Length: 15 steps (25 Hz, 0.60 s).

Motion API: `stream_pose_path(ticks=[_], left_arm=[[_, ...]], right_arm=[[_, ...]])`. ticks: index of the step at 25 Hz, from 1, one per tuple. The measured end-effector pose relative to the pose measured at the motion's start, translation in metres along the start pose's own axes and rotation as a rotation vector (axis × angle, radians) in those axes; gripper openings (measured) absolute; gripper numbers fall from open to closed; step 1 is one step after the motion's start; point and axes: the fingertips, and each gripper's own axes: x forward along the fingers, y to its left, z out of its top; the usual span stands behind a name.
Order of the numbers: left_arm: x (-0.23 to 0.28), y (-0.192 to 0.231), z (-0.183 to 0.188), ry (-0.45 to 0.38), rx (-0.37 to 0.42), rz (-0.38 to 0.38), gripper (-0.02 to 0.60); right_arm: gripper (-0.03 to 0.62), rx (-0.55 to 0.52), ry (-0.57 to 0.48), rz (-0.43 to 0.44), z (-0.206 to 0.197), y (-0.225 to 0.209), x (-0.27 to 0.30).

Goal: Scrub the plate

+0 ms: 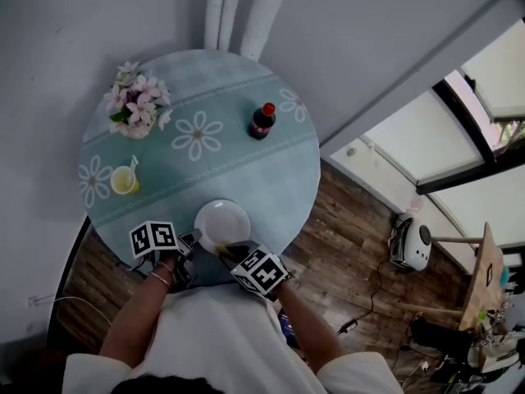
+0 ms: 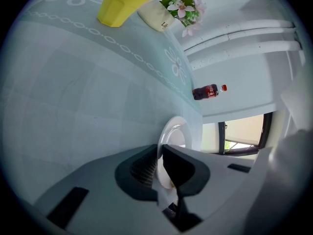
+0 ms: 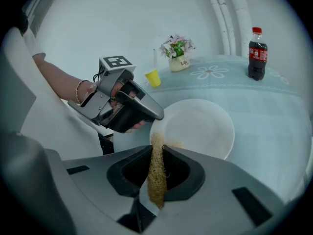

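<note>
Table, plate in downtilted left claw

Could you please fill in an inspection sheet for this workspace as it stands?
Surface: round table, blue with a daisy print.
Job's things: white plate by the table's near edge; fibrous scrubber, tip at the plate's rim.
Clutter: bottle, yellow cup, flowers, all apart from the plate.
Grippers: left gripper shut on the plate's rim; right gripper shut on the scrubber.
Cables: cable on the floor, right of the table.
Surroundings: wood floor, white wall, pipes behind the table.
</note>
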Motion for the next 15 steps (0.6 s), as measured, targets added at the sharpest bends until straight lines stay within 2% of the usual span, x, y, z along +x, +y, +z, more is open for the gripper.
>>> stream_pose_path(ticks=[9,15], left_arm=[[0.001,-0.001,0.000,-0.003,-0.010,-0.001,0.038],[-0.001,0.001,0.000,-0.014,-0.008,0.003,0.038]], right_arm=[[0.065,0.074,-0.055,-0.116,0.000,-0.047,-0.020],[0.064,0.053,-0.089,-0.098,0.008,-0.067,-0.026]])
